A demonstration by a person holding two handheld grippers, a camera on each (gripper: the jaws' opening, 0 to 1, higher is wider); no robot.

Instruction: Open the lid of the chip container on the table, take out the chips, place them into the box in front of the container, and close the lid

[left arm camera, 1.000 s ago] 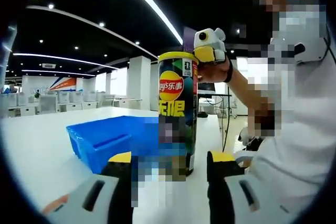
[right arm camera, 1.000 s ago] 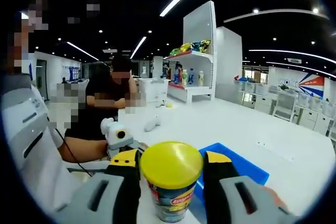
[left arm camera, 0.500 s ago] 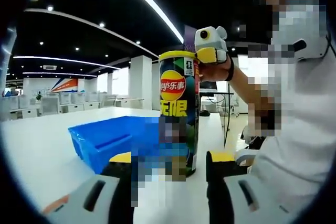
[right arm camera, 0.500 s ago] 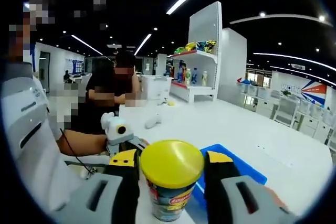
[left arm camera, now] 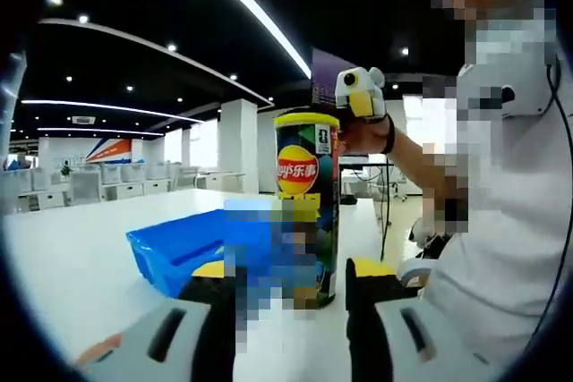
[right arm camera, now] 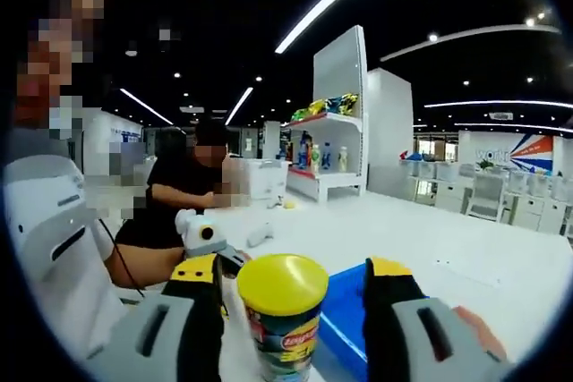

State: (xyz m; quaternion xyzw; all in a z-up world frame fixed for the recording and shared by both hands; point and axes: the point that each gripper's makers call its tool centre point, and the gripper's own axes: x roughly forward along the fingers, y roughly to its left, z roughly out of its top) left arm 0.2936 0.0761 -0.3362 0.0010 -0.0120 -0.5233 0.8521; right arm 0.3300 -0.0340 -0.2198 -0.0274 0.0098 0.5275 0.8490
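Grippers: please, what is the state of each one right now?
Left gripper: shut on the chip container.
Right gripper: open around the yellow lid, gap visible.

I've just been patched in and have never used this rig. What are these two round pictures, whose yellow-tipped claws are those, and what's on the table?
No robot arm here: a person holds a two-jaw gripper in each hand, and each gripper carries a fisheye camera looking out along its own jaws.

In the left gripper view, the left gripper rises from the bottom, its jaws on either side of the base of the upright chip container; a blurred patch hides whether they touch. The right gripper is up by the can's top, in the person's hand.

In the right gripper view, the right gripper looks down on the yellow lid, which sits on the can between spread jaws, apparently not gripped.

On the white table, the blue box stands beside the can. Another person sits behind, shelves further back.
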